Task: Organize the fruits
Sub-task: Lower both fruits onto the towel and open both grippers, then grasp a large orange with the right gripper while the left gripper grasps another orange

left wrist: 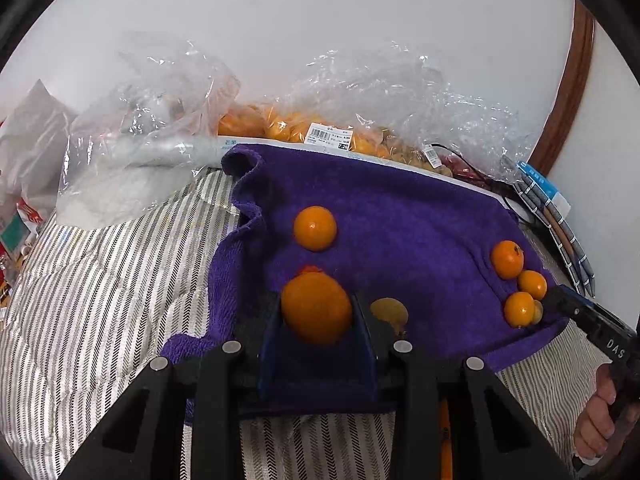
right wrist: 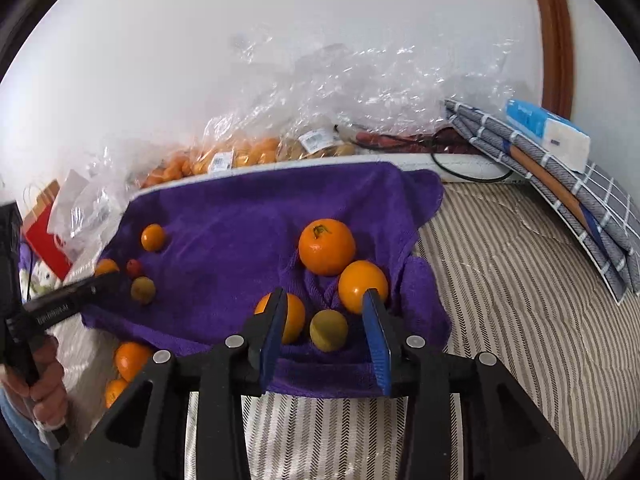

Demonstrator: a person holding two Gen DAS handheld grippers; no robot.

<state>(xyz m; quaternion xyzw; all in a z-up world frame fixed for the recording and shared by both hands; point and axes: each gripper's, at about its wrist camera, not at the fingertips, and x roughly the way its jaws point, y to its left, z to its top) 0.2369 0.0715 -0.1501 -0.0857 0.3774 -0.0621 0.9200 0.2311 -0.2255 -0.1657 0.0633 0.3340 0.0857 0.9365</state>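
your left gripper (left wrist: 316, 316) is clamped on a large orange (left wrist: 316, 308), its blue pads pressing both sides of the fruit above the near left part of a purple towel (left wrist: 400, 220) spread over a striped bedcover (left wrist: 100, 300). a second orange (left wrist: 315, 228) sits alone on the towel just beyond the held one, and a small yellowish fruit (left wrist: 389, 311) lies on the towel just to the right of the gripper's right finger, partly hidden by it.

your right gripper (right wrist: 326, 308) stands with its jaws apart and not pressing on anything; a small yellow-green fruit (right wrist: 329, 330) lies on the towel in the gap between its fingers. an orange (right wrist: 294, 318) sits partly behind the left finger, and another orange (right wrist: 362, 286) rests just behind the right fingertip. a bigger orange with a green stem (right wrist: 327, 252), stem upward, lies just beyond them, touching or nearly touching that last one. all four are gathered in a fold at the towel's right end.

two more oranges (right wrist: 130, 360) lie off the towel on the bedcover, near your left hand (right wrist: 44, 384). along the wall at the back, clear plastic bags (left wrist: 380, 92) hold more orange fruit with price labels. a folded checked cloth (right wrist: 560, 184) with a blue-and-white pack (right wrist: 548, 128) on top sits at the far right.
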